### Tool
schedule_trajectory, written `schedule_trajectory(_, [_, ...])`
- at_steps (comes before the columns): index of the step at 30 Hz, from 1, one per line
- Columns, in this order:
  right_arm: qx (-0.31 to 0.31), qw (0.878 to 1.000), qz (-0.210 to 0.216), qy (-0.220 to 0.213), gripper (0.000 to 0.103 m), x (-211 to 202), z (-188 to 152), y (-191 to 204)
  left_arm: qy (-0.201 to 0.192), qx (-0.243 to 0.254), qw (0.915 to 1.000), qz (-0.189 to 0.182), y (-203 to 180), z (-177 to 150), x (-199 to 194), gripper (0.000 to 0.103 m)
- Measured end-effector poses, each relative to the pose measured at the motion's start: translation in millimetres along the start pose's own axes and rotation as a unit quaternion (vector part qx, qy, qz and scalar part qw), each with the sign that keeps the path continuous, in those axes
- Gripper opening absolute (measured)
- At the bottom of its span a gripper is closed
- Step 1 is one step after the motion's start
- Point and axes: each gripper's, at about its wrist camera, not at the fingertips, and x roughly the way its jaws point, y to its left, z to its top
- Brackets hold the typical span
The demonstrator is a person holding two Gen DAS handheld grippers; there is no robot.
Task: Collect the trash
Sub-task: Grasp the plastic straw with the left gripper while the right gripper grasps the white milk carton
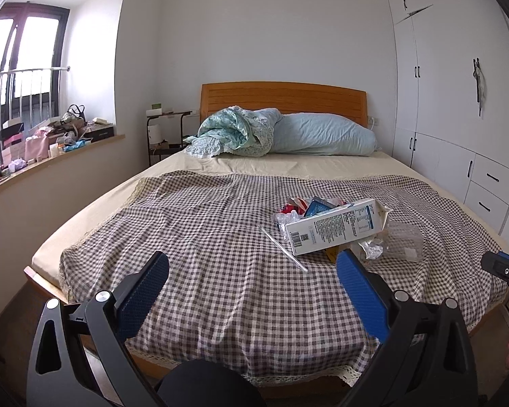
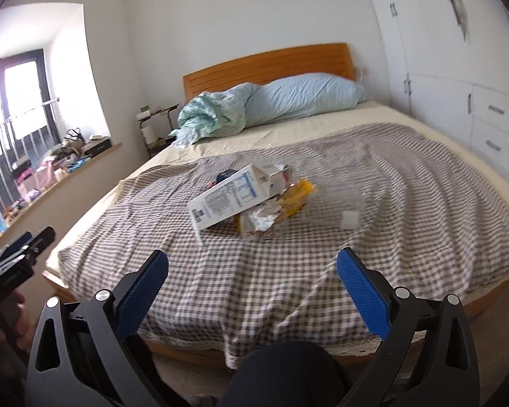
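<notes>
On the bed's checked cover (image 1: 203, 244), mid-right, the trash pile sits untouched: white carton (image 1: 336, 227) on top, straw (image 1: 283, 249) beside it, foil scrap (image 1: 371, 249), clear plastic tub (image 1: 403, 240), yellow wrapper (image 2: 297, 196) under the carton. My left gripper (image 1: 252, 271) & right gripper (image 2: 252, 268): jaws wide apart, nothing held, both well short of the pile. No bin or bag in view. Task looks barely begun; everything left to pick up.

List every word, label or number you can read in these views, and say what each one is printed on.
Nothing can be quoted with confidence.
White carton: barcode, dense small print and a blue table, all too small to read.
Blue packet behind it: print too small.
Yellow wrapper: blurred.
Boxes on the window ledge: lettering too small.
</notes>
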Motion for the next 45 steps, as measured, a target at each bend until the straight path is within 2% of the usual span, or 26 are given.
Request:
schedule_trajectory(6, [-0.006, 1.0, -0.014, 0.017, 0.096, 33.2, 4.8, 0.0, 0.038, -0.026, 0.9987, -0.02, -1.8, -5.1, 53.4, 0.096])
schedule_trajectory(9, [-0.013, 0.999, -0.026, 0.034, 0.096, 50.2, 1.6, -0.6, 0.096, -0.036, 0.9937, -0.047, -9.4, -14.2, 94.5, 0.096])
schedule_trajectory(11, [-0.011, 0.999, -0.023, 0.046, 0.096, 61.0, 0.0, -3.5, 0.122, -0.058, 0.9888, -0.063, -15.3, -20.3, 122.5, 0.084])
schedule_trajectory(14, [-0.026, 0.998, -0.033, 0.051, 0.095, 72.3, 2.2, -4.9, 0.151, -0.087, 0.9823, -0.068, -24.5, -26.7, 162.2, 0.068])
schedule_trajectory(17, [-0.033, 0.996, -0.047, 0.066, 0.054, 87.9, 7.5, -9.3, 0.178, -0.098, 0.9759, -0.079, -41.5, -31.5, 200.3, 0.06])
schedule_trajectory(19, [-0.024, 0.996, -0.044, 0.071, 0.054, 97.9, 11.4, -16.2, 0.19, -0.095, 0.9733, -0.086, -54.5, -33.7, 220.9, 0.057])
schedule_trajectory(22, [-0.007, 0.997, -0.047, 0.065, 0.054, 108.5, 20.9, -24.3, 0.196, -0.098, 0.9723, -0.08, -67.3, -39.5, 244.0, 0.057])
schedule_trajectory(24, [-0.002, 0.997, -0.051, 0.063, 0.054, 117.4, 26.6, -27.5, 0.223, -0.109, 0.966, -0.072, -70.8, -45.0, 261.6, 0.049])
schedule_trajectory(26, [0.004, 0.997, -0.051, 0.061, 0.054, 126.3, 31.5, -29.7, 0.25, -0.131, 0.9573, -0.064, -70.1, -51.2, 277.2, 0.03])
schedule_trajectory(28, [0.006, 0.997, -0.052, 0.063, 0.055, 135.5, 35.6, -30.0, 0.269, -0.138, 0.9507, -0.069, -72.2, -57.7, 288.0, 0.022])
schedule_trajectory(30, [0.002, 0.997, -0.049, 0.065, 0.057, 145.4, 38.8, -28.1, 0.257, -0.126, 0.9556, -0.072, -74.8, -59.3, 286.7, 0.017])
schedule_trajectory(31, [0.0, 0.997, -0.049, 0.066, 0.057, 150.6, 40.9, -26.5, 0.258, -0.113, 0.9567, -0.073, -77.5, -59.6, 287.0, 0.007])
schedule_trajectory(34, [0.02, 0.997, -0.035, 0.059, 0.062, 163.5, 49.7, -24.9, 0.256, -0.121, 0.9562, -0.073, -74.0, -58.4, 281.4, 0.004])
schedule_trajectory(36, [0.046, 0.998, -0.021, 0.045, 0.075, 169.4, 57.6, -26.8, 0.248, -0.12, 0.9586, -0.07, -69.0, -54.5, 276.2, 0.004])
schedule_trajectory(38, [0.069, 0.997, -0.008, 0.03, 0.083, 176.4, 65.6, -28.7, 0.23, -0.124, 0.9635, -0.06, -62.1, -48.9, 267.6, 0.002])
schedule_trajectory(42, [0.126, 0.992, -0.001, 0.014, 0.084, 197.3, 80.0, -38.0, 0.191, -0.137, 0.9713, -0.039, -47.8, -37.2, 258.8, 0.002])
schedule_trajectory(45, [0.175, 0.984, -0.01, 0.013, 0.084, 216.1, 86.7, -52.3, 0.195, -0.138, 0.97, -0.046, -47.8, -36.6, 260.9, 0.002])
